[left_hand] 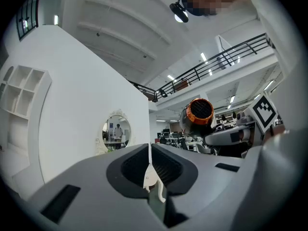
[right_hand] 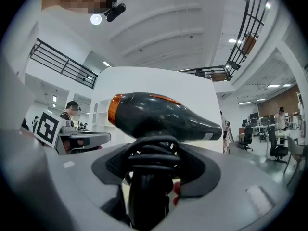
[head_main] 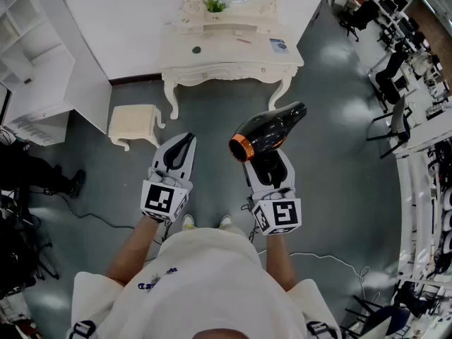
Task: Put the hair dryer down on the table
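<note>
A black hair dryer (head_main: 267,132) with an orange rear ring is held up in the air by its handle, its cord wound round the handle. My right gripper (head_main: 270,167) is shut on that handle; in the right gripper view the hair dryer (right_hand: 159,117) fills the middle, nozzle to the right. My left gripper (head_main: 181,150) hangs beside it to the left, jaws together and empty. From the left gripper view the hair dryer (left_hand: 198,115) shows at the right. The white dressing table (head_main: 282,61) stands ahead, beyond both grippers.
A small cream stool (head_main: 134,123) stands left of the table. White shelves (head_main: 28,62) line the left wall. Small items and a plant (head_main: 215,4) sit on the tabletop. Office chairs (head_main: 388,83) and desks stand at the right. A cable (head_main: 321,258) runs over the grey floor.
</note>
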Demonstrator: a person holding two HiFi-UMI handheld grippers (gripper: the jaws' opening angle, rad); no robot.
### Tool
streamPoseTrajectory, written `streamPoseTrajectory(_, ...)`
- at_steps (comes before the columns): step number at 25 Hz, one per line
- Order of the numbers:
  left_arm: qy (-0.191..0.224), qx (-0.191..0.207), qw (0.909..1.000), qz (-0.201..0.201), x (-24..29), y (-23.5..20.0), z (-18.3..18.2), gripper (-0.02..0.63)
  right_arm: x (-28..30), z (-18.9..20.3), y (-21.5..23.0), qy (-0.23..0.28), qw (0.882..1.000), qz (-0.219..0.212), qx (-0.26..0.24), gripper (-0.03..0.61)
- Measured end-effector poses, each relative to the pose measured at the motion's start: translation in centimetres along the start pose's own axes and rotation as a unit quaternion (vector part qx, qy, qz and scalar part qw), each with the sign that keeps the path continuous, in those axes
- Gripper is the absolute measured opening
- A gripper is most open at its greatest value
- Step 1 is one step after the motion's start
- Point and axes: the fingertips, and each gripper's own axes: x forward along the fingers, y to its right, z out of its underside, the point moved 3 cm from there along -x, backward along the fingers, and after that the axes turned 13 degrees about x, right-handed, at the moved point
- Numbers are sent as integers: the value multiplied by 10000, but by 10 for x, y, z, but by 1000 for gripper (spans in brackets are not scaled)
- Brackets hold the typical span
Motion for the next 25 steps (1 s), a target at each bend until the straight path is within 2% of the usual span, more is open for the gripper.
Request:
streamPoseTrajectory(4,91,128,9999,-66,13,-6,-6,9,11,-9,8,109,9999,-22,-57,298)
streamPoseTrajectory(13,15,73,9999,-90,14,-6,10,9,12,-2,13,111,9999,49,-77,298)
streamPoseTrajectory(18,-49,80,9999,-37,25,1,9,9,9,-10,15,173,9994,-290,-89,298)
streamPoseTrajectory(21,-81,103,9999,22,31,6,8,9,8,-10,16,108,9991,-290,-284,298)
streamPoseTrajectory(25,-126,77,9999,-1,39,18,13,9,1,-2,29,-61,9994,-307,-167,298)
